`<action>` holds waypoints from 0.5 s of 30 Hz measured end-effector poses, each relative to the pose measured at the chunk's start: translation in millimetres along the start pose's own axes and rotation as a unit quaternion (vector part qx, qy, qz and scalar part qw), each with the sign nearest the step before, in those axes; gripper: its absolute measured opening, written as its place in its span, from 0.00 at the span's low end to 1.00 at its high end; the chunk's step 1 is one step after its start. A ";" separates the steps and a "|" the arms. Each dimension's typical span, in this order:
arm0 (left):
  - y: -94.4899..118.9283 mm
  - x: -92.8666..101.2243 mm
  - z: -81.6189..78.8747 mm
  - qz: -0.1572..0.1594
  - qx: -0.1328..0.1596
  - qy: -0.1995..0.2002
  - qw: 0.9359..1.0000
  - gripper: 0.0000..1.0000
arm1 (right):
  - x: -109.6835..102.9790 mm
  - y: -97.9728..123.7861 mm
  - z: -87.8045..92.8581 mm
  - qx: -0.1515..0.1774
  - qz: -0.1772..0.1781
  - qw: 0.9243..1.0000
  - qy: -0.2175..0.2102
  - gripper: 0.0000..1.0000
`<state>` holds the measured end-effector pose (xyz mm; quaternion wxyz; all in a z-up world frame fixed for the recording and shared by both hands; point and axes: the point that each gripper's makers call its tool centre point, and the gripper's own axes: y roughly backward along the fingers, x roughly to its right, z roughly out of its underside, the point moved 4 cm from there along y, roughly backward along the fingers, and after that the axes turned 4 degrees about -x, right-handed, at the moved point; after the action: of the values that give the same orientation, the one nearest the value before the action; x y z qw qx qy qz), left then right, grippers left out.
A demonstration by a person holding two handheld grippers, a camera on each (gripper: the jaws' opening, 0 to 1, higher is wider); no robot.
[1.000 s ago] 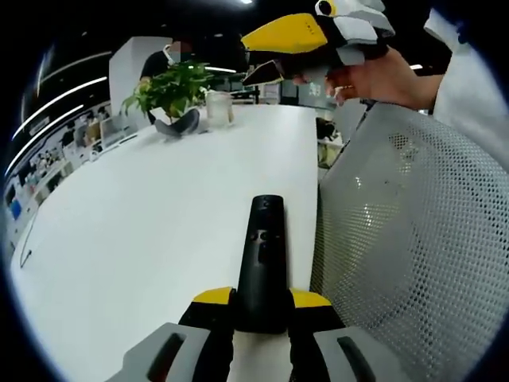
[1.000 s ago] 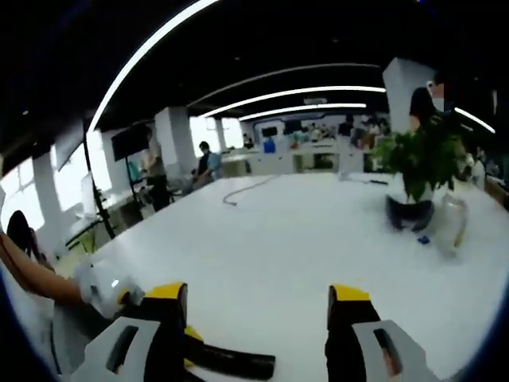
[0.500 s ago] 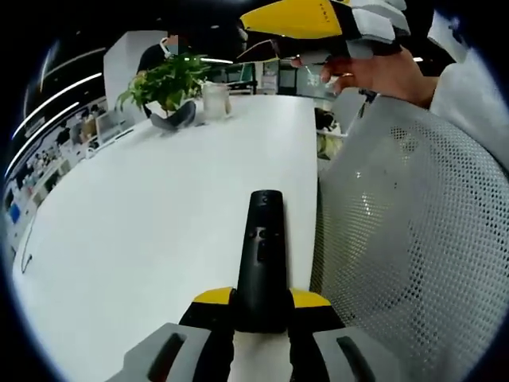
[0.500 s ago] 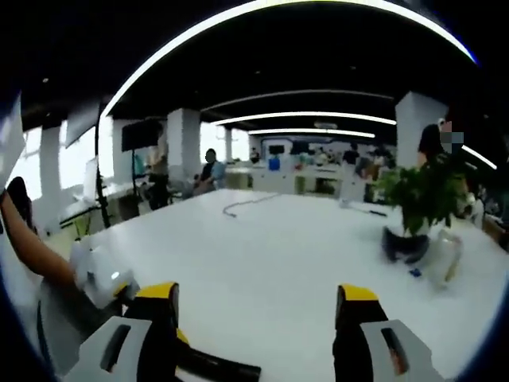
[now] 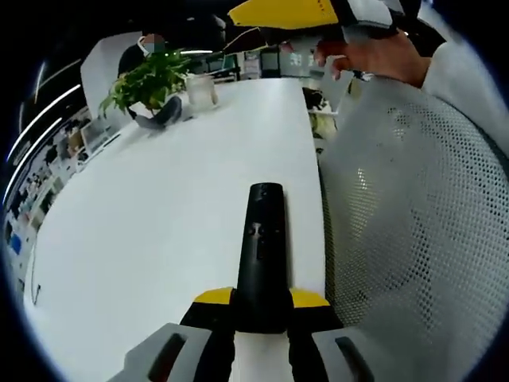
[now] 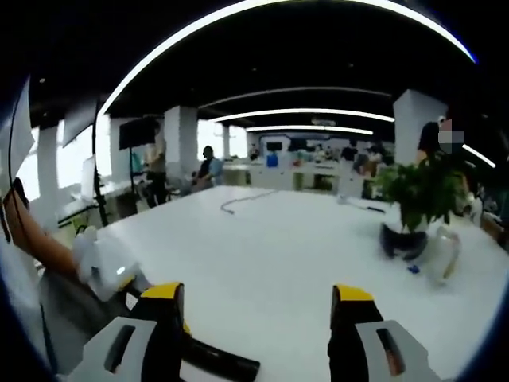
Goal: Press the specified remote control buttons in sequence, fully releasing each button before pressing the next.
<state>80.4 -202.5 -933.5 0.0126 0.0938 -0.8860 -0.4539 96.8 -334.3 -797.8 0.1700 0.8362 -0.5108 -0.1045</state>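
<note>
Left gripper [image 5: 260, 306] clamps the remote [image 5: 262, 255] flat over the table [image 5: 159, 207], buttons up for pressing, right gripper [image 6: 253, 314] spread wide, holding nothing, raised above.

No readable text, labels, brands or nos. in either view. Remote control [image 5: 261, 263] in left gripper view: buttons visible but markings too small/blurred to read. Yellow jaw tips carry no print. Far bkgd of right gripper view: dark screen [image 6: 134, 133] on a column at far left looks blank; blue/white shapes at far end of the office too blurred to make out as signs. Plant pot [image 6: 402, 239] and clear jug [image 6: 442, 256] at right show no legible label.
</note>
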 end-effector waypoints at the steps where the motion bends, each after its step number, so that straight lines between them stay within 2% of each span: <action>1: -0.5 -1.9 -1.0 0.003 -0.003 -0.004 1.000 0.23 | -0.4 0.0 0.1 -0.001 0.000 1.000 0.001 0.73; 7: -1.9 -12.2 -2.5 0.014 -0.016 -0.010 1.000 0.23 | -1.7 -2.6 2.1 -0.011 -0.005 1.000 0.004 0.71; 15: -3.2 -33.6 -6.3 0.009 -0.029 -0.017 0.999 0.23 | 0.3 -3.5 3.1 -0.014 -0.003 1.000 -0.002 0.70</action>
<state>114.6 -203.5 -930.3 0.0040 0.0776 -0.8735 -0.4807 98.6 -333.6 -802.0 0.1800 0.8352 -0.5071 -0.1139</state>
